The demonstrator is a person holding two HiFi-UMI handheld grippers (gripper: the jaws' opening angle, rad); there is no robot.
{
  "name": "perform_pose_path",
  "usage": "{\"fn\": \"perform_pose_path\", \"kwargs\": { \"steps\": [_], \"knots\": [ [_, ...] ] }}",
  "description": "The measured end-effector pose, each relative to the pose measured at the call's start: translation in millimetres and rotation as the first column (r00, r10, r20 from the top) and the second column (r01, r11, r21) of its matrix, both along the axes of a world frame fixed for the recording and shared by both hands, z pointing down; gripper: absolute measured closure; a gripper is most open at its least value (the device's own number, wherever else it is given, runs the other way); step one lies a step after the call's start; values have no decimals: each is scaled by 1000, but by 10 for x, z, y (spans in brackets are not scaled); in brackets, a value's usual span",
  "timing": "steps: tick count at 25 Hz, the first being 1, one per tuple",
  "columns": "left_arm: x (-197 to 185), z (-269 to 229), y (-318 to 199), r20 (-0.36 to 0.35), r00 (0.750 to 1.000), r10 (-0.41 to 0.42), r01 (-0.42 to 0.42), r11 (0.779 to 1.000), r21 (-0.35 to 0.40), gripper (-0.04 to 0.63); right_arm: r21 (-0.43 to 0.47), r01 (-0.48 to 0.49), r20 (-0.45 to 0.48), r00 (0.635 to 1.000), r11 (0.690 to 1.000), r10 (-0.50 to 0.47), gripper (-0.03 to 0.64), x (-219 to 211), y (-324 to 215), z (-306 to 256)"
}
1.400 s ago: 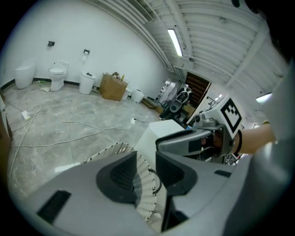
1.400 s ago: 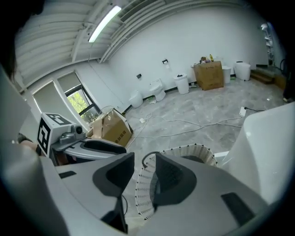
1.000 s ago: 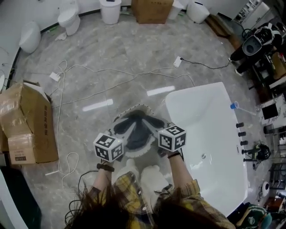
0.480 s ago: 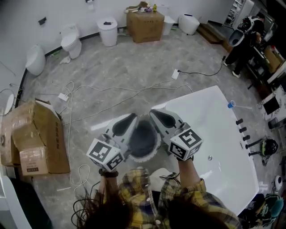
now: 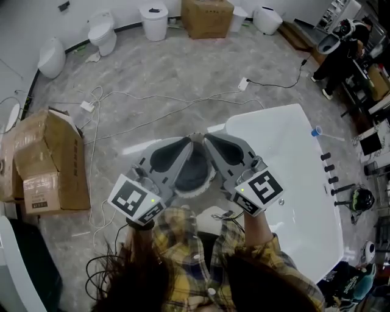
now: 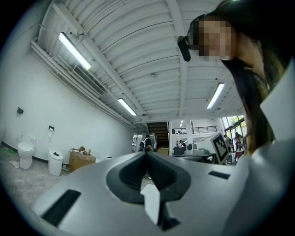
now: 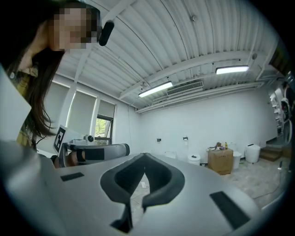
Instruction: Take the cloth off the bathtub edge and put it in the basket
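The dark grey cloth (image 5: pixel 195 175) lies in the basket (image 5: pixel 190 194), which stands on the marble floor (image 5: pixel 183 67) just beside the white bathtub (image 5: pixel 286 201). In the head view both grippers are held above the basket and hide a big part of it, so only the middle of the cloth and a piece of the pale rim can be seen between them.

The left gripper (image 5: pixel 189 141) and the right gripper (image 5: pixel 207 139) point away from the person, with their tips close to each other. The jaws of both have just been closing; now they are fully together, and there is nothing between them in either gripper view.

Around this, an open cardboard box (image 5: pixel 46 161) stands on the floor at the left, and thin white cables (image 5: pixel 152 100) run across the floor beyond the basket. Along the far wall there is a toilet (image 5: pixel 102 31), a white bin (image 5: pixel 153 13) and a second cardboard box (image 5: pixel 207 15). A person in dark clothes (image 5: pixel 334 52) stands at the far right, well apart from the bathtub.
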State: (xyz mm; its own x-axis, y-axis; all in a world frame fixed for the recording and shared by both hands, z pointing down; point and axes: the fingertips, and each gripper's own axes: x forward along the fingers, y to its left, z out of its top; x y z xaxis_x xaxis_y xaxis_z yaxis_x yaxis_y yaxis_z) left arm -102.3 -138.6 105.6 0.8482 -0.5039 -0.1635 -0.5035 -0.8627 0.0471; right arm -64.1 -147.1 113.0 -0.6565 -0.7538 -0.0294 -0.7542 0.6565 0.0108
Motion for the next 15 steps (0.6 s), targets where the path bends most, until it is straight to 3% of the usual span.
{"fn": "perform_pose_path", "kwargs": {
  "steps": [15],
  "knots": [
    [166, -43, 133, 28, 999, 31, -32, 999, 18, 577, 13, -20, -9, 1000, 1000, 20, 601, 85, 75, -55]
  ]
}}
